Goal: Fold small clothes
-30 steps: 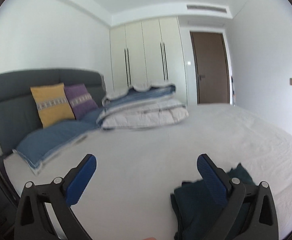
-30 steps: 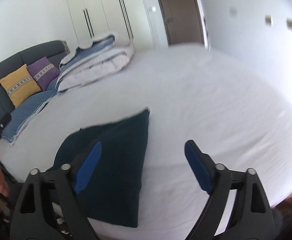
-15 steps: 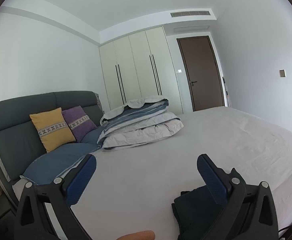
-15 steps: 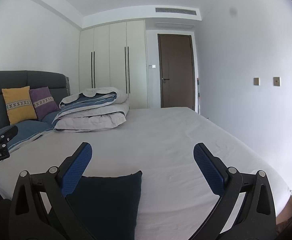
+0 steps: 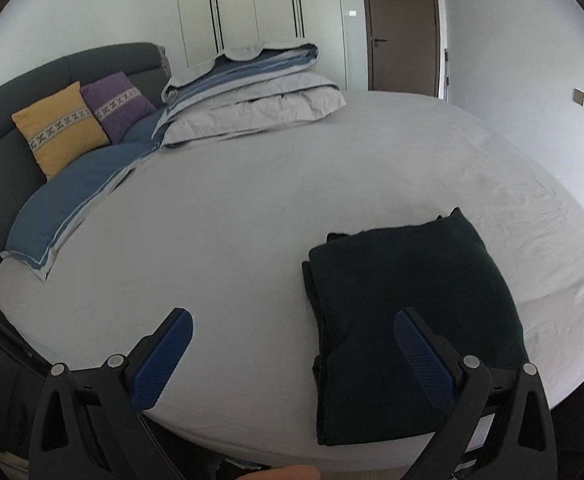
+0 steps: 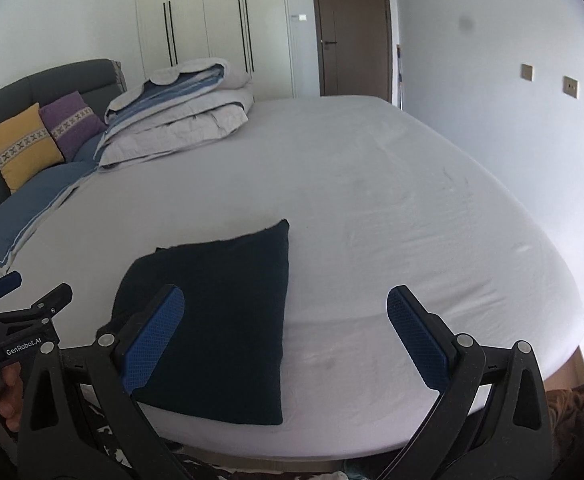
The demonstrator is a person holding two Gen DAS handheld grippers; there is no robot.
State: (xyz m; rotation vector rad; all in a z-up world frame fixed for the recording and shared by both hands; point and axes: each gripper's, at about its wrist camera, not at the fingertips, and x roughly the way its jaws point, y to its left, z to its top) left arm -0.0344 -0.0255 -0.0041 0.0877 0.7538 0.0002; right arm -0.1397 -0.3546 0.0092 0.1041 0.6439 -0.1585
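Observing: dark folded garment (image 5: 408, 304) lies flat on the bed (image 5: 251, 208), close to the bed's near edge; folded layers show along one side.
Left hand-held gripper (image 5: 292, 354): fingers spread wide, holding nothing, hovering over the bed's near edge beside the garment.
Right hand-held gripper (image 6: 285, 334): fingers spread wide, holding nothing, above the garment's near part.
Stage (judged): fold looks finished or nearly so; neither tool touches the cloth.
Risk 1: garment's near end sits close to the bed edge; a nudge or drag from either blue pad (image 6: 153, 334) could slide it off.
Risk 2: pinching only the top layer would peel the fold open; cloth looks soft and limp.
Risk 3: the two tools are near each other by the garment; they could collide if both reach in.
Risk 4: dark fabric hides creases, so a skewed layer may go unnoticed.
Writing: "GenRobot.AI" in white on the left tool's body, right wrist view (image 6: 23, 349).
Other labels: none legible on the garment, the cushions (image 5: 61, 128) or the folded duvet (image 5: 251, 96) at the bed's far side.
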